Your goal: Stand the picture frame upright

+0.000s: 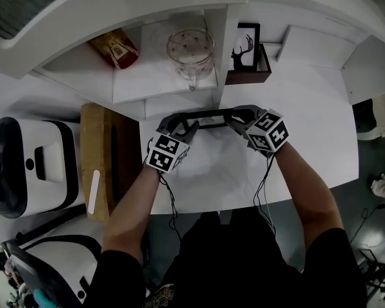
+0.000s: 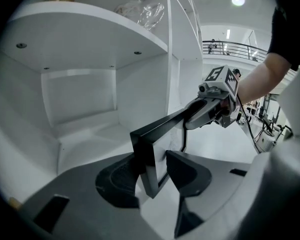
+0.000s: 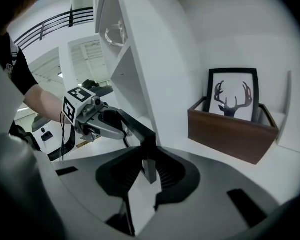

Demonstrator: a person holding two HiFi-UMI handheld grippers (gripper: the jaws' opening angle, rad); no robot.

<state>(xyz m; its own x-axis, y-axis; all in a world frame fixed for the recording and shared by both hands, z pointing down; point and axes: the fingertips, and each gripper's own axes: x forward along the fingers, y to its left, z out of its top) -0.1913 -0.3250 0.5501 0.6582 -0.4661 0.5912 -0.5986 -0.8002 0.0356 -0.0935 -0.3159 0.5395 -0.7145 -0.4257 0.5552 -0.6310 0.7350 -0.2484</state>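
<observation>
1. A white desk (image 1: 308,140) runs under a white shelf unit (image 1: 154,76) with open compartments.
2. One shelf bears a glass mug (image 1: 190,51) and, to its left, a reddish packet (image 1: 117,47).
3. In the compartment to the right, a deer print (image 1: 246,50) in a black surround stands upright inside a brown wooden box (image 1: 253,76).
4. A wooden board (image 1: 99,159) lies at the desk's left edge, beside white machines (image 1: 45,165).
5. The picture frame (image 1: 208,118), black, is in front of the shelf unit, over the middle of the desk, turned on edge with its long side running from one gripper to the other.
6. The left gripper (image 1: 186,124) pinches the frame's left end: the corner sits between its widely set jaws, a pad against each face.
7. The right gripper (image 1: 235,117) clamps the right end, its jaws pressed onto the thin edge.
8. Whether the frame's lower edge touches the desk cannot be made out.
9. Both forearms reach in from the near side of the desk.
</observation>
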